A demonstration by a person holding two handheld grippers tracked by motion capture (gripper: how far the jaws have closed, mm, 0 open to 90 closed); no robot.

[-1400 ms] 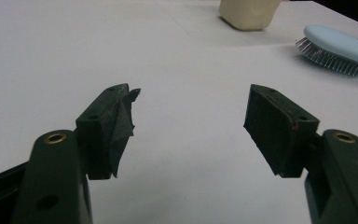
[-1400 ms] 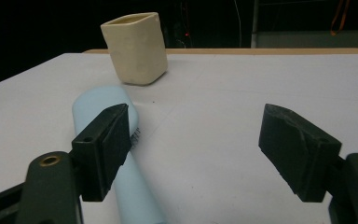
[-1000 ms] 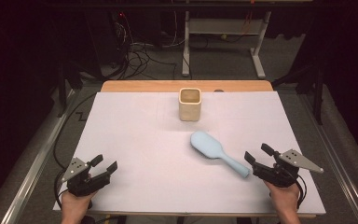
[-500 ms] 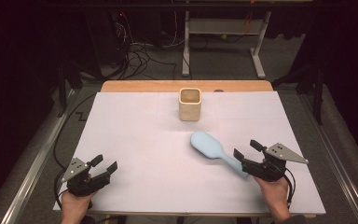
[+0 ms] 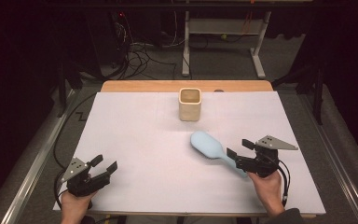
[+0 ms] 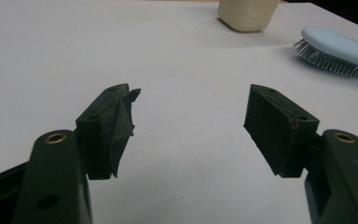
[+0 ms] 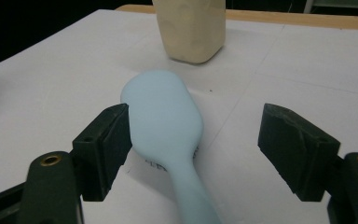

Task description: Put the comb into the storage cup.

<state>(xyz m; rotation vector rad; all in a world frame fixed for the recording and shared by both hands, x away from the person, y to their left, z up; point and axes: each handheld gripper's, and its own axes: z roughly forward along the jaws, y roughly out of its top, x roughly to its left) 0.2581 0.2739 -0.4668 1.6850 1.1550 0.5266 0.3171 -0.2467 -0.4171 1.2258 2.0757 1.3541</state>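
The table (image 5: 121, 86) has a wooden top, visible as a bare strip along its far edge. A white sheet (image 5: 140, 154) covers the rest of the surface. A cream square-sided cup (image 5: 189, 104) stands upright on the sheet near the far edge. A light blue hairbrush (image 5: 209, 147) lies bristles down, near the cup, handle toward the near right.

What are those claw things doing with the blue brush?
A person holds a gripper in each hand. The right gripper has its jaws open around the handle of the light blue hairbrush, which lies bristles down on the white table. The left gripper waits open. A cream cup stands behind.
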